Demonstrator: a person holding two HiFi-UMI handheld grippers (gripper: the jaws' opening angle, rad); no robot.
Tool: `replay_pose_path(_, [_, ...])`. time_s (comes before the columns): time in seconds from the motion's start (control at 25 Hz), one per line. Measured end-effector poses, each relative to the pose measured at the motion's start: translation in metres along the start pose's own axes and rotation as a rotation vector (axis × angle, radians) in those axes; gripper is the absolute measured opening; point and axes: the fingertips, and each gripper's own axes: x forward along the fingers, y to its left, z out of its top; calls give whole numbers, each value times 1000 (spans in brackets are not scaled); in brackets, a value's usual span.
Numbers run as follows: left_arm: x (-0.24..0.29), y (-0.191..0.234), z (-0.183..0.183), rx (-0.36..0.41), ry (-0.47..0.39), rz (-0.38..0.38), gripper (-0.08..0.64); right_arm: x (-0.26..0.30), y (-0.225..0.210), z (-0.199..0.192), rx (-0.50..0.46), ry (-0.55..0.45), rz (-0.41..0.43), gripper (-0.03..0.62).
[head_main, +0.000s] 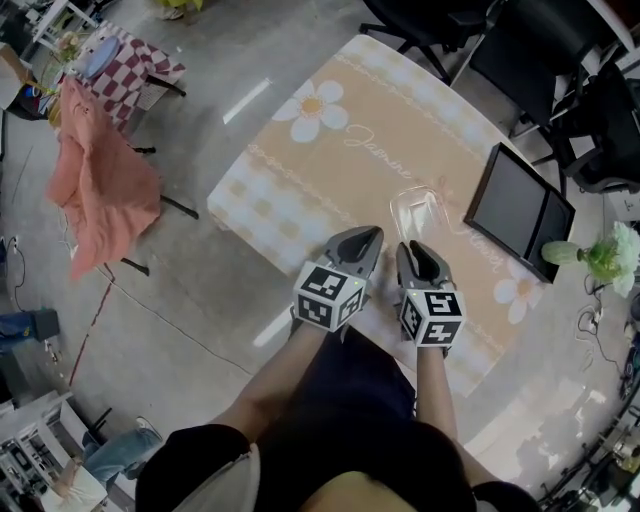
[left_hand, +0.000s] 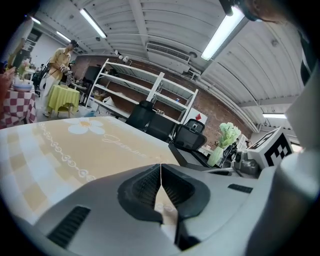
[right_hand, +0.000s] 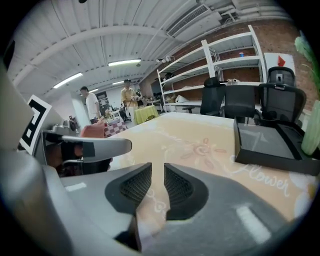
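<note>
- The left tool (head_main: 364, 238) hovers over the near edge of the counter (head_main: 300, 190), which is covered by a beige cloth printed with daisies and script.
- In the left gripper view the left tool (left_hand: 161, 172) is clenched: its ribbed pads meet along one line and nothing sits between them.
- The right tool (head_main: 415, 250) hangs just beside the left one, over the same near edge.
- In the right gripper view the right tool (right_hand: 158, 176) is released: a narrow gap separates the pads, and only the cloth shows through it.
- A clear container (head_main: 415, 208) lies on the counter just ahead of the right tool, apart from it. It looks like a shallow plastic tub, though its see-through walls make the shape hard to judge.
- A black tray (head_main: 518, 210) lies flat to the right of the container, near the counter's right edge; it also shows in the right gripper view (right_hand: 272, 145).
- A pale green vase (head_main: 562, 253) of flowers stands beyond the tray.
- A pink cloth (head_main: 100, 180) hangs over a stand on the floor, well apart to the left.
- White shelving (left_hand: 145, 92) and dark office chairs (head_main: 440, 25) stand past the counter's far side.
</note>
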Motion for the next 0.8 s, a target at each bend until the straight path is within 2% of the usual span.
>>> replay_pose_path(0.32, [7, 11, -1, -18, 28, -31, 12, 16, 2, -9, -80, 78, -53, 86])
replay_pose_path(0.8, [18, 30, -1, -41, 57, -47, 12, 33, 3, -20, -89, 196, -77, 86])
